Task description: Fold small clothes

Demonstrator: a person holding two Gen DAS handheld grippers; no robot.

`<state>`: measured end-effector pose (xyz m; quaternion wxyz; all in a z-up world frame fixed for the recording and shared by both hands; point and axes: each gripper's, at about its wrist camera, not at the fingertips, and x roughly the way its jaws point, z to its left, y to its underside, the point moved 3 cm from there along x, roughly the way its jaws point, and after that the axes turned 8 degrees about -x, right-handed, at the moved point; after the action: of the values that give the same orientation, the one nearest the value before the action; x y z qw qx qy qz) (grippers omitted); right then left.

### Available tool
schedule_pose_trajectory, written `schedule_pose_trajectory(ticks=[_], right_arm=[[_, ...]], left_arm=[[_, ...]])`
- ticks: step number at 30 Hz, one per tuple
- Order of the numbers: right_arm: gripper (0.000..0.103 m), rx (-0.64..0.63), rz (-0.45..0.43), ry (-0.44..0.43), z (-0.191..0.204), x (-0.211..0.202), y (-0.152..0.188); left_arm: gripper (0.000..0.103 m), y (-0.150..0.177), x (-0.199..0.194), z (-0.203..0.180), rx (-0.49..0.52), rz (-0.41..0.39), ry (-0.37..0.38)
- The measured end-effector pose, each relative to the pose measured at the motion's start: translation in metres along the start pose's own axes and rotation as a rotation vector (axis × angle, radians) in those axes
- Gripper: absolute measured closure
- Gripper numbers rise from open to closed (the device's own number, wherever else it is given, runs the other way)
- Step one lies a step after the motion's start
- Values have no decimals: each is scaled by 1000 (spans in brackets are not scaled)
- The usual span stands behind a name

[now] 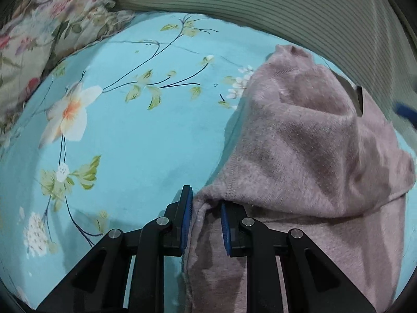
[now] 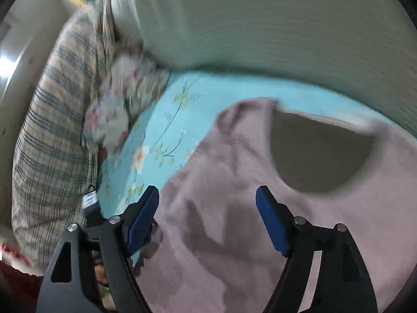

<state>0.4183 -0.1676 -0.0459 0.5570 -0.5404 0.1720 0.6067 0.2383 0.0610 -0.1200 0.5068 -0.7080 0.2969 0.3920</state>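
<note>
Left wrist view: the left gripper (image 1: pixel 206 203) was clenched on a bunched edge of the mauve garment (image 1: pixel 312 143), with cloth pinched between its two blue pads (image 1: pixel 186 219). From the grip the garment rose in a loose, peaked fold and draped toward the right and lower edges of the frame, covering the right half of the turquoise floral bedsheet (image 1: pixel 130 135). The garment's left edge ran diagonally from the peak near the top right down to the pads. To the left of that edge the sheet lay bare as far as the floral pillow (image 1: pixel 39 39) at the upper left. A ribbed grey-green headboard (image 1: pixel 260 5) bounded the sheet along the top, close behind the garment's peak.

Right wrist view (motion-blurred): the right gripper (image 2: pixel 207 216) was released, jaws spread wide, with the garment (image 2: pixel 234 234) lying beneath and between them; whether a pad touched the cloth could not be told. The neck opening (image 2: pixel 318 154) gaped just beyond the right finger. A strip of bare sheet (image 2: pixel 156 135) lay left of the garment, bounded by the floral pillow (image 2: pixel 117 109) and a plaid cloth (image 2: pixel 52 143). The headboard (image 2: pixel 260 26) closed the far side.
</note>
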Motion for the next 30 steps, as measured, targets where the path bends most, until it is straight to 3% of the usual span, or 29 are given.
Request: schedule_pose_trajectory(ticks=[5,8,11,17,21,25,28,30], right_arm=[[26,-61,256,53,-7,81,-19],[26,-93,291,-63,8,105,-24],[25,-108,221,-183,30,122,-42],[24,-42,-12,-222,50,136,-89],[25,-31,-71,-107,49,142,-107],[25,-114,-88,20,60,122,-104],[25,-157,-125,42,60,78,-77],[25,-119,-147,84,48,45,-45]], left_arm=[[83,2,-1,1,2,-15,19],[83,3,2,8,-30,-11,39],[82,2,6,17,-97,-10,72],[85,1,5,18,-190,-7,94],[84,4,2,20,-190,3,92],[84,8,-3,28,-188,22,94],[84,11,-18,34,-186,19,109],[84,8,-27,34,-185,7,132]])
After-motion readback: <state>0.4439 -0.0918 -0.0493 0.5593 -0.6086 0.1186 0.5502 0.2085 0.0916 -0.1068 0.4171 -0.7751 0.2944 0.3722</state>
